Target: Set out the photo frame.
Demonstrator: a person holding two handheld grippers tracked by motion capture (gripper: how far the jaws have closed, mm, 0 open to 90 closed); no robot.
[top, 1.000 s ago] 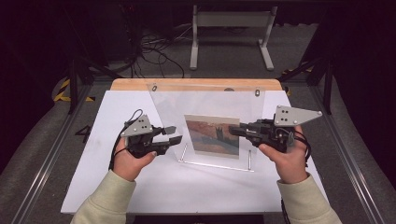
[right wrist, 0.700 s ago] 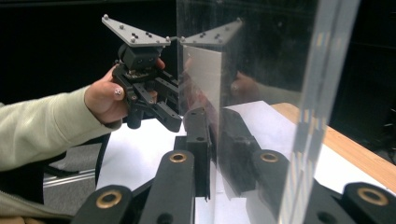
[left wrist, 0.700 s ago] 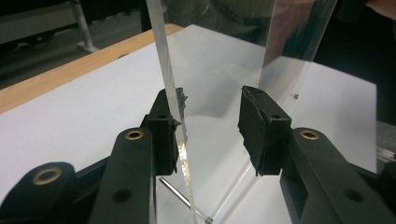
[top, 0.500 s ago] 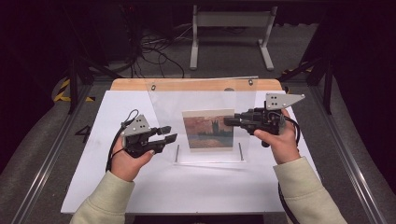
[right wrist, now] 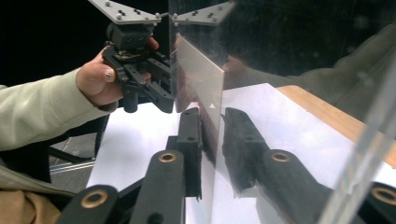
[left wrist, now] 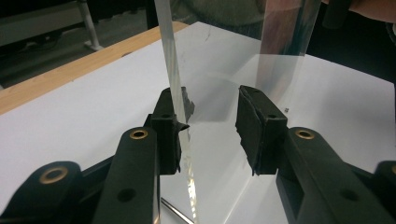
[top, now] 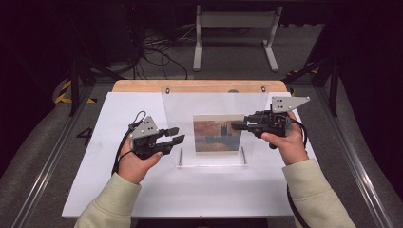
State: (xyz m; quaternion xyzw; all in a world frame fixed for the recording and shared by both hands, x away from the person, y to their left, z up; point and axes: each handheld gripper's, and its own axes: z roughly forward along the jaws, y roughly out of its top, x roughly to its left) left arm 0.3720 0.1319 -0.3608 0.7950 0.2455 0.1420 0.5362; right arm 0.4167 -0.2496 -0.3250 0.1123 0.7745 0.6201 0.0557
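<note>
A clear acrylic stand [top: 209,102] is upright in the middle of the white table [top: 142,190]. A small painted picture [top: 217,134] hangs in it. My right gripper [top: 236,126] is at the picture's right edge. In the right gripper view its jaws [right wrist: 211,126] are shut on the thin picture card [right wrist: 201,77]. My left gripper [top: 175,135] is open at the stand's left edge. In the left gripper view the pane's edge [left wrist: 173,79] runs between my jaws [left wrist: 212,116], close against the left pad.
Two metal pins [top: 180,156] [top: 244,155] lie at the foot of the stand. A wooden strip [top: 142,85] borders the table's far edge. Beyond it are cables and a white frame [top: 235,33] on the floor. Metal rails run along both sides.
My right hand has lifted and moved away from me with the picture, which shifted a little left inside the stand. The left gripper has hardly moved and stays open.
</note>
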